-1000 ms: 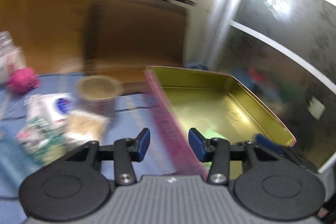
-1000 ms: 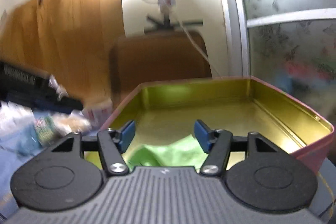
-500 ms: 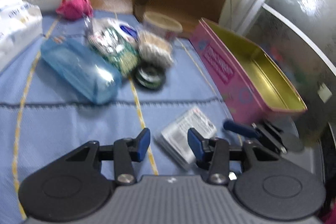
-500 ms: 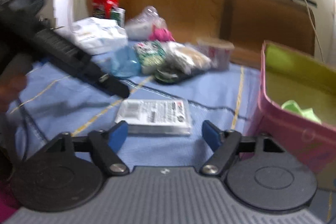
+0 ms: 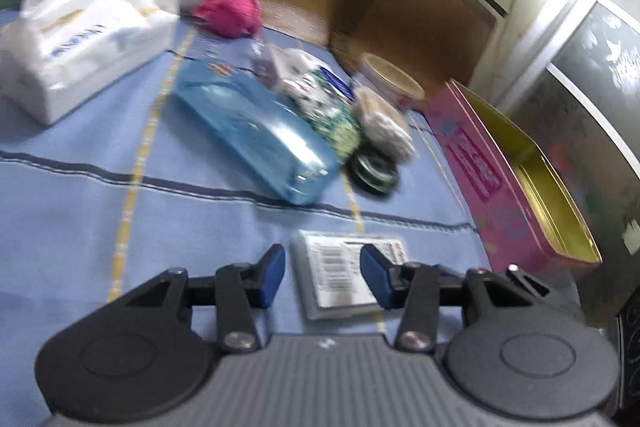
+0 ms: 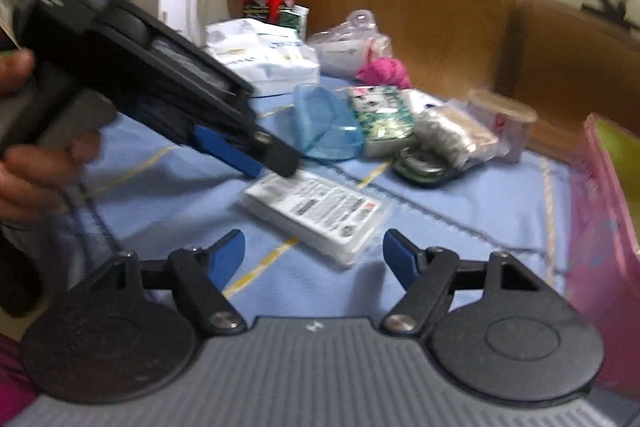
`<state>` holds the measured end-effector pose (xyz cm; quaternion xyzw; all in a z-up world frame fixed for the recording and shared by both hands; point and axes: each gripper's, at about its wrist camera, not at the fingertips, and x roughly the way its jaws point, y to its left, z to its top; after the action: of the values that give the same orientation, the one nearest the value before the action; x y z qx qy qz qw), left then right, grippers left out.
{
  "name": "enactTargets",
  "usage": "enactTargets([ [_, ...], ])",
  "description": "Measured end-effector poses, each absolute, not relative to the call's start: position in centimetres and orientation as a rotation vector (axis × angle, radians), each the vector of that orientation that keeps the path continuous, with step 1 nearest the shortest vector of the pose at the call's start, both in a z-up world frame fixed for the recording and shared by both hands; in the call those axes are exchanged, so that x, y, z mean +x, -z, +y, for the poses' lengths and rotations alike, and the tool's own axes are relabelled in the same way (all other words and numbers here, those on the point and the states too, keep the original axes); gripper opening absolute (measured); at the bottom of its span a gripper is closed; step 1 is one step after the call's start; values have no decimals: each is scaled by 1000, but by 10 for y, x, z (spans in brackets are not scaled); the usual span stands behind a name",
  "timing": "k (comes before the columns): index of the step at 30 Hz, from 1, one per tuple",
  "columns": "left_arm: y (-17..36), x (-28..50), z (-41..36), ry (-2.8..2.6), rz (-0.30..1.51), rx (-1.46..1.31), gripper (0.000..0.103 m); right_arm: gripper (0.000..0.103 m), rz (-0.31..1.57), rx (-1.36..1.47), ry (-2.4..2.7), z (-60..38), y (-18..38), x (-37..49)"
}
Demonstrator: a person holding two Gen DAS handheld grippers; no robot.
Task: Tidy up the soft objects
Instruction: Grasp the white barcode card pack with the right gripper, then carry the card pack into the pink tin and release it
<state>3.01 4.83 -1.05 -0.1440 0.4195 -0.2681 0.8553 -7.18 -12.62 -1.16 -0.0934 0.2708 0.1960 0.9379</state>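
A flat white packet (image 5: 340,267) with a barcode label lies on the blue cloth. My left gripper (image 5: 324,273) hangs just over it; its jaws are opening, and the packet shows between the blue pads without being pressed. In the right wrist view the same packet (image 6: 316,211) lies just ahead of my right gripper (image 6: 314,257), whose wide jaws are closing with nothing between them. There the left gripper (image 6: 260,161), held by a hand, points down at the packet's far left end. The pink tin (image 5: 480,171) with its gold inside stands to the right (image 6: 600,211).
Behind the packet lie a blue clear case (image 5: 252,131), a green patterned pack (image 5: 324,107), a bag of cotton swabs (image 5: 384,127), a dark round item (image 5: 374,173) and a lidded cup (image 5: 390,83). A white tissue pack (image 5: 80,35) and pink yarn (image 5: 232,13) sit further back. A brown chair (image 5: 412,19) stands beyond.
Both views have swung from the tin down to the table and closed in on the white packet. The left jaws now straddle it. The right jaws stand wider than a second ago.
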Motion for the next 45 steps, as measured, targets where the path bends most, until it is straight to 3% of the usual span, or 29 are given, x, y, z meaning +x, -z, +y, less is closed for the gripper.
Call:
enactTargets([
  [4, 15, 28, 42, 584, 883, -281, 40, 78, 599, -106, -411, -133, 15, -55],
  [6, 14, 23, 32, 555, 851, -219, 40, 72, 581, -104, -394, -132, 15, -54],
  [8, 13, 19, 26, 550, 834, -180, 41, 55, 562, -80, -381, -136, 15, -57],
  [13, -5, 13, 19, 570, 780, -165, 40, 49, 526, -74, -349, -143, 12, -68],
  [25, -81, 15, -87, 781, 579, 7, 40, 49, 283, -81, -77, -215, -36, -97],
  [34, -55, 27, -202, 927, 631, 77, 42, 49, 326, -100, 243, -287, -24, -95],
  [39, -42, 24, -193, 879, 627, 103, 43, 49, 310, -33, 254, -300, -23, -103],
  [45, -44, 15, -123, 810, 563, 60, 45, 49, 274, -36, 192, -277, -28, -100],
])
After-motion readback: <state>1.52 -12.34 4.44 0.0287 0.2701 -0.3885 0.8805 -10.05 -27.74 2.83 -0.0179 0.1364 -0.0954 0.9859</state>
